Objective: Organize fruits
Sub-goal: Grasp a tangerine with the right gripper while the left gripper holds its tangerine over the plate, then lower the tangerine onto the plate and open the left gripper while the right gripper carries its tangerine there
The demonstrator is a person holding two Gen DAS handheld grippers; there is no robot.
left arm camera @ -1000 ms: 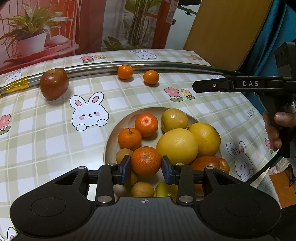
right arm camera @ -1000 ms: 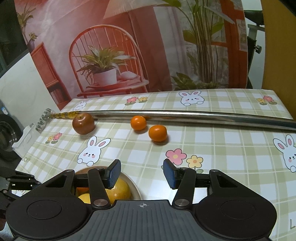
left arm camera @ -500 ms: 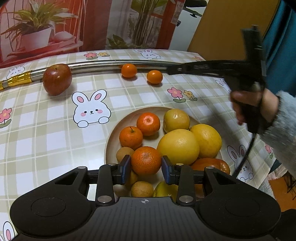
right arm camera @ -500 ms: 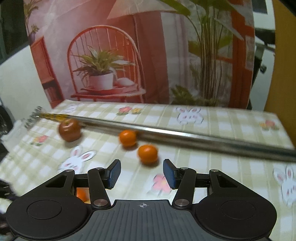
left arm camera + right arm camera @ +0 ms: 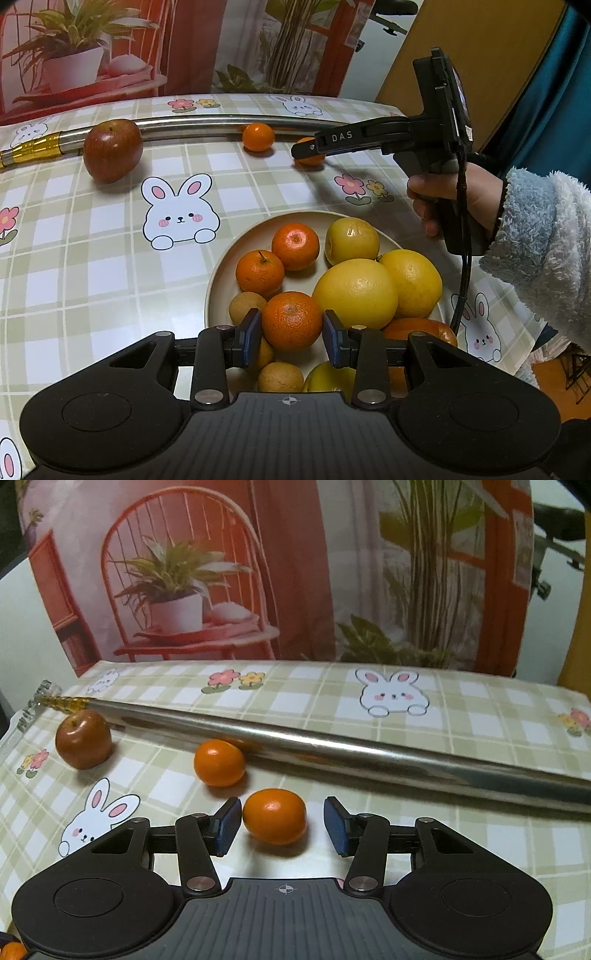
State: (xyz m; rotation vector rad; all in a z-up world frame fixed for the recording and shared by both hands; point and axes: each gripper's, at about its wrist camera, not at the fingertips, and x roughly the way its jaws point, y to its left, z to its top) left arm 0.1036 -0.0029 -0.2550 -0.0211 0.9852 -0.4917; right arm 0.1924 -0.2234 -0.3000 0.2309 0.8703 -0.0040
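Bunny tablecloth [image 5: 461, 738]; right gripper [image 5: 282, 821] closing, apart around a mandarin [image 5: 274, 816]; left gripper [image 5: 291, 338] clamps a tangerine [image 5: 291, 320].

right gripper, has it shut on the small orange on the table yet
Not yet. The right gripper has been closing around the small orange, but a gap shows beside its right-hand pad; the orange sits on the tablecloth.

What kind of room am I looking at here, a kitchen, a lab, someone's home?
Most likely a home dining spot, though staged: a table with a bunny-print tablecloth, a plate heaped with fruit, and behind it a printed backdrop of a chair and a potted plant, not a real wall.
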